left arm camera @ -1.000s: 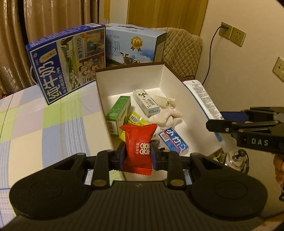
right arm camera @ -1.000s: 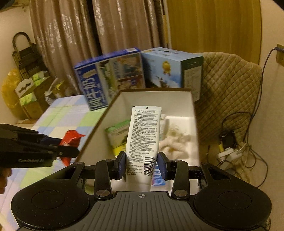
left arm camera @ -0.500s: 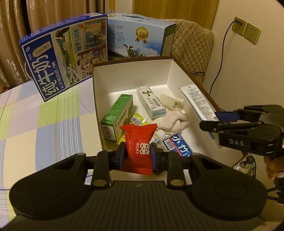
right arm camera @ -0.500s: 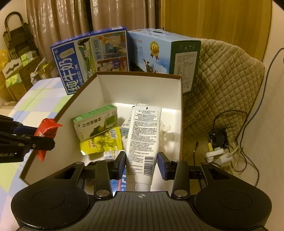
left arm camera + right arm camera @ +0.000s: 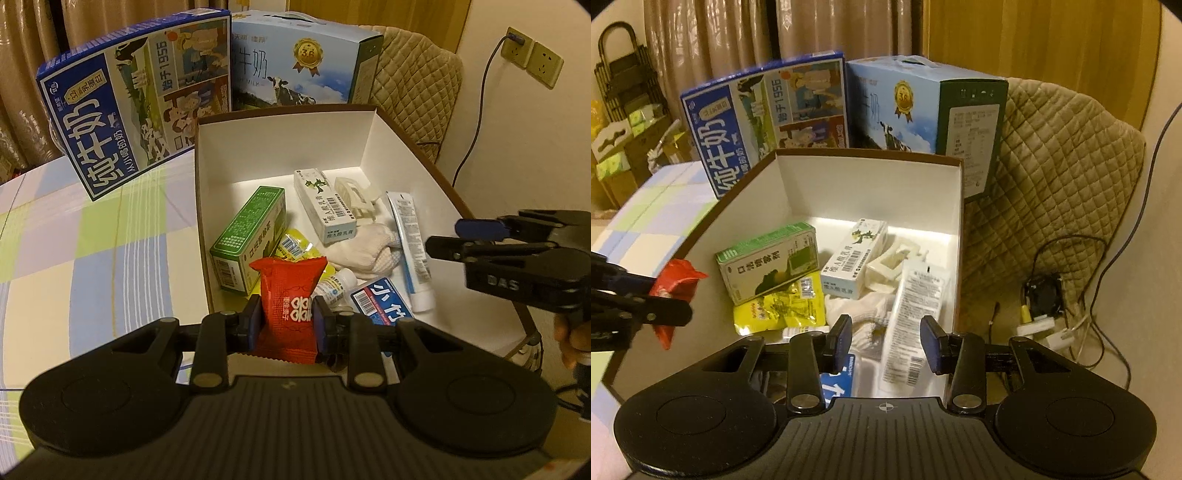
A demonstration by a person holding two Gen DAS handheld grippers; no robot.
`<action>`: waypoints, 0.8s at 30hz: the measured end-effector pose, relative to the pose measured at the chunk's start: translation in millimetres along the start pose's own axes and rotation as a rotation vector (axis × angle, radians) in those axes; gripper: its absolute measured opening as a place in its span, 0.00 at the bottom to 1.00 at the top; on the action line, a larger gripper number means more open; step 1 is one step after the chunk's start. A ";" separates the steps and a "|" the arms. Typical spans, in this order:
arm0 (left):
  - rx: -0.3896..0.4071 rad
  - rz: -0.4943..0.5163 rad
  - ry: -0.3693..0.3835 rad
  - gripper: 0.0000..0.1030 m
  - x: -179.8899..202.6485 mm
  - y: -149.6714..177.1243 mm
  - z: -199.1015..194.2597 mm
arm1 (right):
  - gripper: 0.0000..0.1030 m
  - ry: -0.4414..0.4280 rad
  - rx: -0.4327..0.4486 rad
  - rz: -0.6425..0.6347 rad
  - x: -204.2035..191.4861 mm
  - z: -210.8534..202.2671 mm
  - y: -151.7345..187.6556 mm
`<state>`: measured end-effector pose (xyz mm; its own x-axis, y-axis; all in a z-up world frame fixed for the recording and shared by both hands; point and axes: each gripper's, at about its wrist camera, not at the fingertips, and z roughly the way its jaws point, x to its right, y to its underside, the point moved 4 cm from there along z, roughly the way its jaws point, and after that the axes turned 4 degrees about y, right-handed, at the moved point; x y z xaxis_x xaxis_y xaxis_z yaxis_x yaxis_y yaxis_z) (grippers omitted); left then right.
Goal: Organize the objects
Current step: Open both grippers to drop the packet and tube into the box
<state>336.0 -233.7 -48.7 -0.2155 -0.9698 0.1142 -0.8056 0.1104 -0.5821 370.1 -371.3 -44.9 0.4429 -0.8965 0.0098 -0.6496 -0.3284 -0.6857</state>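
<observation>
The left gripper (image 5: 287,318) pinched the red packet (image 5: 289,303) upright, just short of the white box (image 5: 280,147), which lay straight ahead. The right gripper (image 5: 886,341) hung open over the box, the white tube (image 5: 916,321) apparently lying inside, lengthwise.

White box (image 5: 369,136) open above; milk cartons (image 5: 136,122) block its far side.

Both wrist views look down, close, into one white box (image 5: 284,147) — left and right.
</observation>
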 end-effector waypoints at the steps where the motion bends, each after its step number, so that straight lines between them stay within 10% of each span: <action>1: -0.002 0.000 0.001 0.23 0.2 -0.3 1.4 | 0.38 -0.007 -0.002 0.004 0.4 -2.1 0.5; 10: -0.016 0.013 0.001 0.25 8.2 -4.0 14.3 | 0.38 -0.042 -0.018 0.023 1.2 -13.5 8.9; 24: 0.011 0.009 -0.037 0.64 6.4 -2.6 -4.1 | 0.54 -0.102 -0.022 0.046 -2.1 -43.1 15.3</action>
<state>334.4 -239.3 -43.1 -0.2019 -0.9762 0.0794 -0.7975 0.1168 -0.5918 332.6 -387.2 -24.0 0.4725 -0.8761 -0.0963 -0.6835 -0.2952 -0.6676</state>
